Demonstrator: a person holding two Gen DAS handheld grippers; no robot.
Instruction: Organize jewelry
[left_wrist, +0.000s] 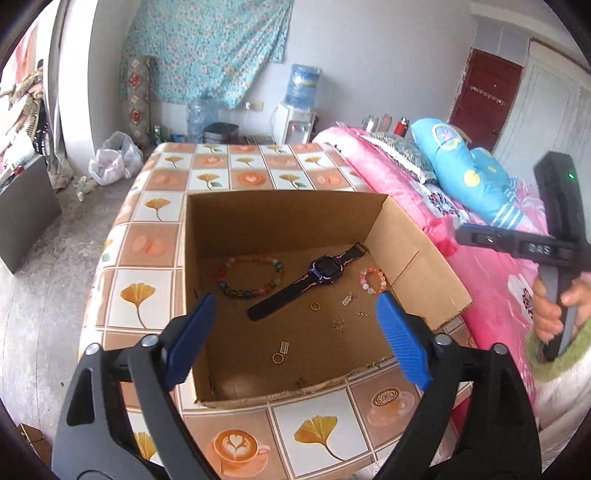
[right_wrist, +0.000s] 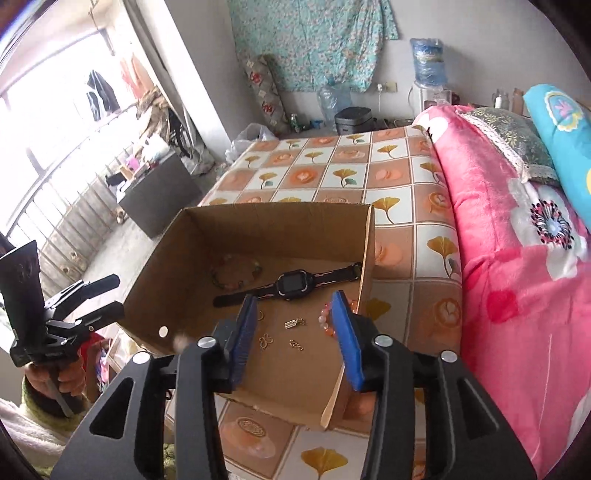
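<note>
The left gripper (left_wrist: 295, 332) hangs above the near edge of the cardboard box (left_wrist: 280, 221) with its blue pads spread wide and nothing between them; the right gripper (right_wrist: 297, 339) hovers over the box's right side, its jaws about half apart and likewise empty. All the jewelry in sight lies on the floor of the box, which sits on the tabletop (left_wrist: 236, 162) covered in a leaf-and-coffee patterned cloth: a multicoloured bead bracelet (left_wrist: 251, 277) at the left, a dark watch (left_wrist: 306, 284) lying diagonally across the middle, a pink bead bracelet (left_wrist: 373, 280) near the right wall, a small gold ring (left_wrist: 314, 306), and several small gold charms (left_wrist: 340, 325) scattered toward the near side. No loose piece shows on the cloth around the box, so the gathering looks finished or nearly so. What may remain, by my judgement, is tidying: the pieces lie loose and unsorted, with no dividers or grouping inside the box.
</note>
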